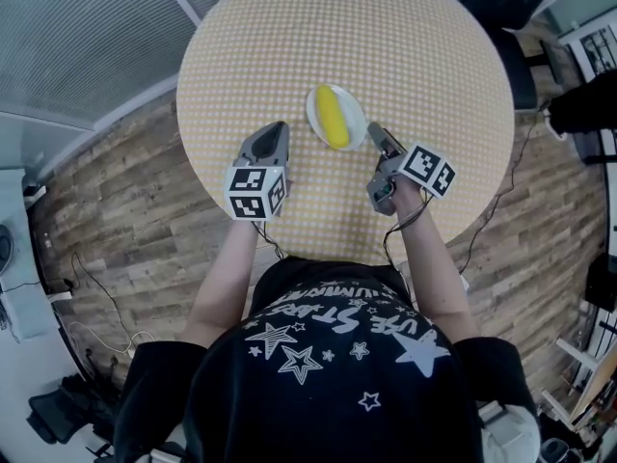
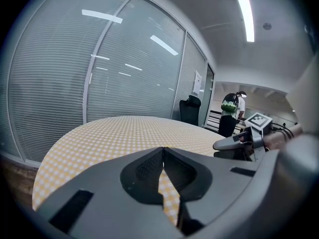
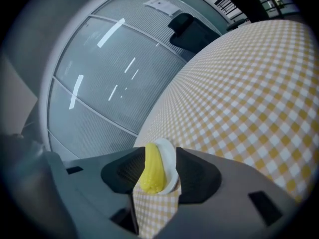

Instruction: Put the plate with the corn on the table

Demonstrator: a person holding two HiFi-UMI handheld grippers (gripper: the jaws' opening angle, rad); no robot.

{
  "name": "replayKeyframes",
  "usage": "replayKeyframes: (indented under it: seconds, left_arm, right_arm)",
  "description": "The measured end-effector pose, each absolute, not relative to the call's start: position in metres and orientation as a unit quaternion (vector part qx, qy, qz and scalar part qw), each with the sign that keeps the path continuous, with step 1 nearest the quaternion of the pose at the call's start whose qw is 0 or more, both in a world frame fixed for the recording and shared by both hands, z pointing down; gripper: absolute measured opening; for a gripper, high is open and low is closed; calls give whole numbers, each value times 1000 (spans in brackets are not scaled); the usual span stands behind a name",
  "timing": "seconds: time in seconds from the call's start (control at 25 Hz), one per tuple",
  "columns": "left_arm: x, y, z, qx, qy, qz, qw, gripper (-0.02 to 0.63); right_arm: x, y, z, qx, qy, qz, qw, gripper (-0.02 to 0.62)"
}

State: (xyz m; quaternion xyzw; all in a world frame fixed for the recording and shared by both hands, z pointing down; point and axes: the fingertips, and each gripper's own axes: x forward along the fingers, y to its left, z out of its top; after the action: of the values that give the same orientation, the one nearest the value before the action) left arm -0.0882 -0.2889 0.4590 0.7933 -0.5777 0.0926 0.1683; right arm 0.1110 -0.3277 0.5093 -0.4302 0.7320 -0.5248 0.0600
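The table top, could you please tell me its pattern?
The table has yellow-and-white checks, clearest in the right gripper view.

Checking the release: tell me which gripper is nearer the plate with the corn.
Right. The right gripper sits just beside the right edge of the plate, jaws open toward it; the left gripper is farther, off its lower left, jaws shut.

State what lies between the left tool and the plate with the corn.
Only bare checked table, as the head view shows, separates the left tool from the plate.
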Motion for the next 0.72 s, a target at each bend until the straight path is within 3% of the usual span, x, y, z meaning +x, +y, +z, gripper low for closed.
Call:
replayKeyframes:
  seconds: [0.2, 0.44, 0.72]
  left_arm:
    - [-82, -272, 449, 804, -567, 80, 160, 8]
    - [-70, -244, 447, 823, -540, 80, 155, 8]
    - [-47, -215, 446, 833, -526, 76, 153, 8]
  right_arm:
    - [120, -297, 479, -421, 757, -493, 79, 185]
    - [131, -255, 458, -431, 780, -448, 71, 64]
    - [139, -221, 449, -418, 797, -430, 67, 48]
